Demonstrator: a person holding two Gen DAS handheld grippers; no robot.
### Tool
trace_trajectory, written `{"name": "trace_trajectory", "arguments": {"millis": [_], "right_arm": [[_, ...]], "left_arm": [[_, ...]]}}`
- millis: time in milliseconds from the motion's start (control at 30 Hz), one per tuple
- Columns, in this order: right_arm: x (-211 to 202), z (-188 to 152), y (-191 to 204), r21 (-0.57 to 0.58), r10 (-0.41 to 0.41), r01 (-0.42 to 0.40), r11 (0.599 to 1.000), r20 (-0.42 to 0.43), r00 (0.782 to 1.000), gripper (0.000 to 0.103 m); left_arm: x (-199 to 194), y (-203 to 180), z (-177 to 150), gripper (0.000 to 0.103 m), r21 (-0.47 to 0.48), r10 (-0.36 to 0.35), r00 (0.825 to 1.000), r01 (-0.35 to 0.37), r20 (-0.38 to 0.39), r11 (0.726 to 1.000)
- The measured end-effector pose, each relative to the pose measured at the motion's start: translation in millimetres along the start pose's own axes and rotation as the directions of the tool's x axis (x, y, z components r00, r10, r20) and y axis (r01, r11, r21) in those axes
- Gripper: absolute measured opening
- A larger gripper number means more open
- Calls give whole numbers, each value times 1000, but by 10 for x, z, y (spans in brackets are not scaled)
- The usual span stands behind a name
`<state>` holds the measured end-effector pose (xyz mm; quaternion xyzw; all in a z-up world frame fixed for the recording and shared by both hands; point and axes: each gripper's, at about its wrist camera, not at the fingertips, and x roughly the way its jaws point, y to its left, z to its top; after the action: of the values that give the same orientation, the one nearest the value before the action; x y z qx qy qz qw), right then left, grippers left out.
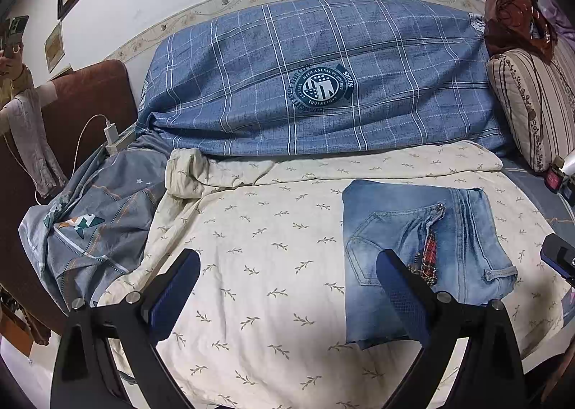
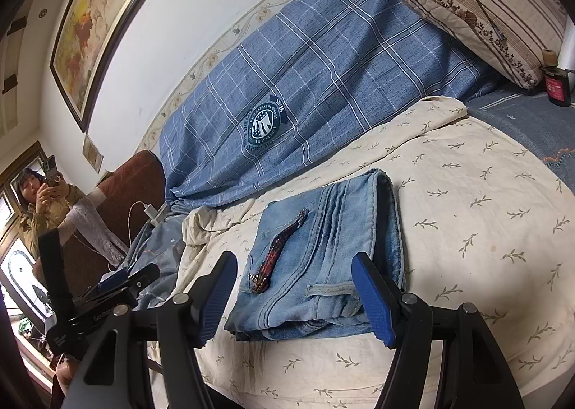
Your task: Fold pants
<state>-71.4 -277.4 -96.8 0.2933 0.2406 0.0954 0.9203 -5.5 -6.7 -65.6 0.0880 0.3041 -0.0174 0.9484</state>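
Observation:
Light blue denim pants [image 1: 424, 247] lie folded into a compact rectangle on the cream leaf-print blanket [image 1: 269, 247], back pocket and a red plaid trim facing up. They also show in the right wrist view [image 2: 323, 258], waistband toward me. My left gripper [image 1: 287, 265] is open and empty above the blanket, its right finger overlapping the pants' left part. My right gripper [image 2: 294, 269] is open and empty, its fingers to either side of the pants' near end, above them. The right gripper body [image 1: 559, 258] shows at the left view's right edge.
A blue plaid duvet [image 1: 316, 78] is heaped along the wall. A striped pillow [image 1: 535, 103] and small bottles [image 2: 557, 82] sit at the right. A grey patterned sheet [image 1: 90, 229], charger and cable [image 1: 109, 132] lie left. A person [image 2: 46, 200] with a phone stands left.

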Motion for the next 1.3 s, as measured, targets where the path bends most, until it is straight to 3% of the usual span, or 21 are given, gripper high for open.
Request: {"name": "trace_trajectory", "arguments": {"millis": [1300], "right_arm": [[76,-16,-26,-7,-16,16,1000,-29,999,70]], "left_arm": [[69,37,-15,98,-15,-3,1000,3,-15,1000]]}}
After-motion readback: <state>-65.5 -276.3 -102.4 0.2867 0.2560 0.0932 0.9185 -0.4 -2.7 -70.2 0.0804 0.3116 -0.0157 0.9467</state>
